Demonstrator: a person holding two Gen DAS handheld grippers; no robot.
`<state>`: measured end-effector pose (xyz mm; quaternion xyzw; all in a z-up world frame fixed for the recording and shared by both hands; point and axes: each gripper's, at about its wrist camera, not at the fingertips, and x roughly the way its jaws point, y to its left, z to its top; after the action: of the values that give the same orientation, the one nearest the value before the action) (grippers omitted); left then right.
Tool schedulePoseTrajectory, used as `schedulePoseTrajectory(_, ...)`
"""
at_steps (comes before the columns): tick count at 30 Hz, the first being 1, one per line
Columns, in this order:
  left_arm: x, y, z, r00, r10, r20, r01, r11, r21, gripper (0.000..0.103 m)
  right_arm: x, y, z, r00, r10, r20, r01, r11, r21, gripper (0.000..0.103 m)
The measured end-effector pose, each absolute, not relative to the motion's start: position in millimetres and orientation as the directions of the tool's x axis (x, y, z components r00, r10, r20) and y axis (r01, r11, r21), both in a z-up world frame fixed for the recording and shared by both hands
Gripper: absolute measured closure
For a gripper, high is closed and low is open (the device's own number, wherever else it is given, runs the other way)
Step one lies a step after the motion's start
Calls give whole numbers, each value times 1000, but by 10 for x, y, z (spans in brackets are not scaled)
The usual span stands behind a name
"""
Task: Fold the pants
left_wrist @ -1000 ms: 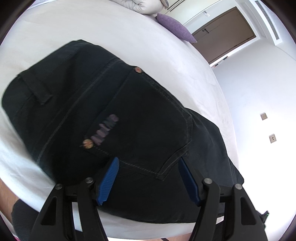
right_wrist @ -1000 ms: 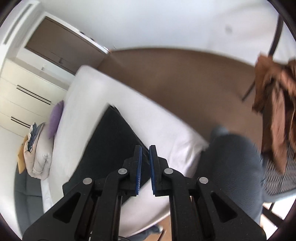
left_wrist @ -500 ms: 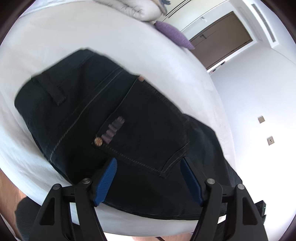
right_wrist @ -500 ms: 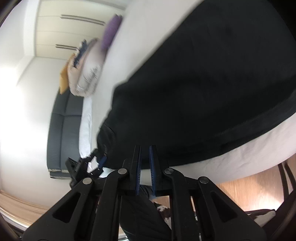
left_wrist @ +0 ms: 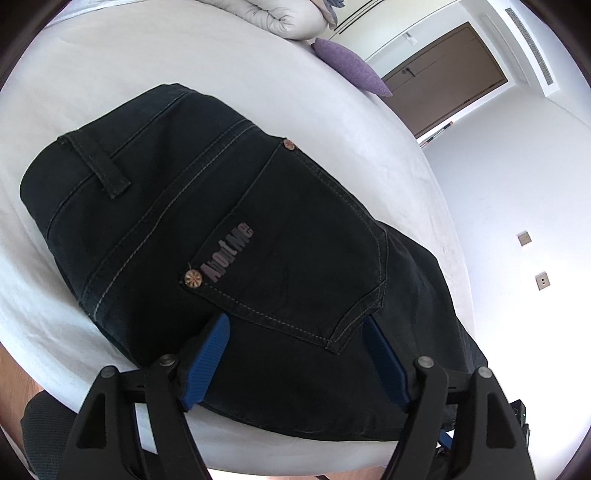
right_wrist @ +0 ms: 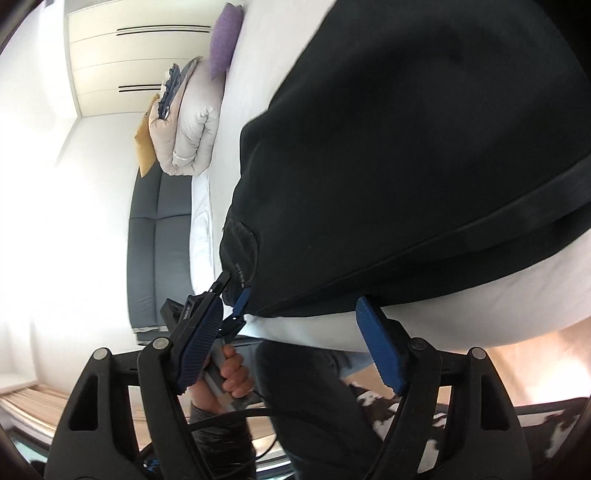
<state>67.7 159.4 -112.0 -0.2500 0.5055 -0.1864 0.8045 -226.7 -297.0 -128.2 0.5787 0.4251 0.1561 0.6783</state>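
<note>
Left gripper (left_wrist: 299, 354) hangs low over the near edge of the bed (left_wrist: 229, 74), its blue pads spread wide with nothing between them. Right ahead of it lie the dark pants (left_wrist: 229, 229), folded into a thick stack on the white sheet; the back pocket (left_wrist: 295, 251) with its lettered patch and copper rivets sits just past the fingertips, and the pocket's lower point falls between the two pads. A belt loop (left_wrist: 99, 162) lies further ahead to the left.

Beyond the pants, far ahead, a rolled pale duvet (left_wrist: 280, 14) and a purple pillow (left_wrist: 347, 66) rest at the head of the bed, with a brown door (left_wrist: 443, 74) behind them on the right.

Over to the right gripper (right_wrist: 295, 332): jaws wide apart too, holding nothing, just short of the bed's edge. The pants (right_wrist: 424, 147) fill the space ahead and to the right, their folded edge just above the right pad. In the gap between its fingers the left gripper (right_wrist: 231, 295) shows, at the corner of the stack, with the person's hand (right_wrist: 232, 376) wrapped round its handle below. Whether the tips touch the cloth, cannot tell. To the left runs a grey sofa (right_wrist: 155, 240); the duvet (right_wrist: 188, 125), purple pillow (right_wrist: 225, 40) and a mustard cushion (right_wrist: 146, 144) sit further ahead, white wardrobe doors (right_wrist: 140, 55) behind them.
</note>
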Motion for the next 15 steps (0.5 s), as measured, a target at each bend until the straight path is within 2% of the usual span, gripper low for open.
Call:
schedulePoseTrajectory(10, 666, 1551, -1113, 421, -553, -719, 46, 805, -592, 26, -2015, -2744, -1539, 581, 715, -389, 322, 238, 917, 31)
schedulePoseTrajectory(12, 660, 1509, -1096, 421, -551, -720, 47, 806, -589, 25, -1993, -2737, -1575, 586, 713, -385, 327, 227, 917, 35)
schedulePoseTrajectory(15, 660, 1501, -1099, 421, -548, -723, 50, 810, -585, 24, -1937, -2725, -1645, 587, 715, -380, 341, 207, 917, 49)
